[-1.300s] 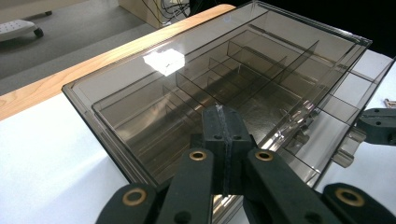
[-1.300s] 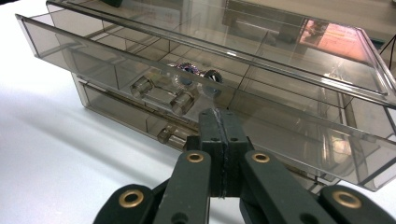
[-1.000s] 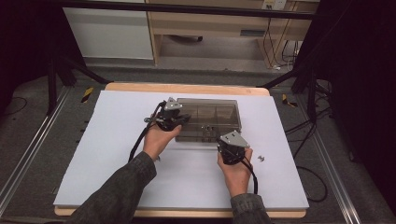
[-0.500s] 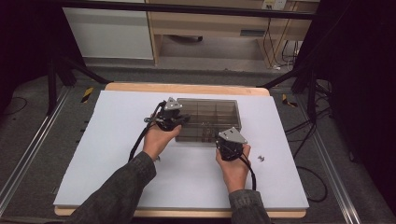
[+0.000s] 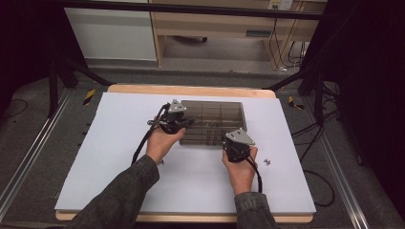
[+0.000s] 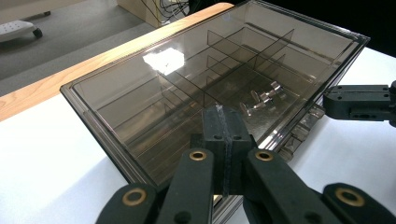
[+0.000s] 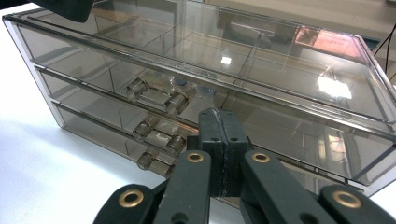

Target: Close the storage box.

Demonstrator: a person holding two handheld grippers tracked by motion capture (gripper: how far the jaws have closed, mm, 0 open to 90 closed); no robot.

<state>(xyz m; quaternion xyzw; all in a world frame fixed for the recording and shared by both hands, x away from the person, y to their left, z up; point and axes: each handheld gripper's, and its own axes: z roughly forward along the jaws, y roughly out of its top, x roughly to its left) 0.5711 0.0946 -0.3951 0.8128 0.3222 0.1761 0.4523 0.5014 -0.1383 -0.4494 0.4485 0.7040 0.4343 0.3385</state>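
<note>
Table covered by a white sheet fills the middle of the high view, with a bare wooden strip along its far edge. No brand, label or writing can be read anywhere.

On the sheet, toward the far side and centre, stands 1 smoky transparent drawer organizer. The right gripper view counts 3 drawers stacked at its front, each with 1 clear bar handle; the lowest handle is partly cut off behind the jaws. The left gripper view looks down through the lid onto thin dividers forming several compartments, too many overlapping reflections to count them surely. A few small metal parts lie in a compartment near the front edge; their exact number and kind are hard to make out.

2 hands hold 2 grippers. The left gripper rests at the organizer's left front corner, jaws pressed together with nothing between them, tip over the lid edge. The right gripper sits just before the organizer's front face, jaws likewise closed and empty, tip close to the drawers; contact cannot be told.

1 small metal piece lies alone on the sheet, right of the right hand, too small to identify.
</note>
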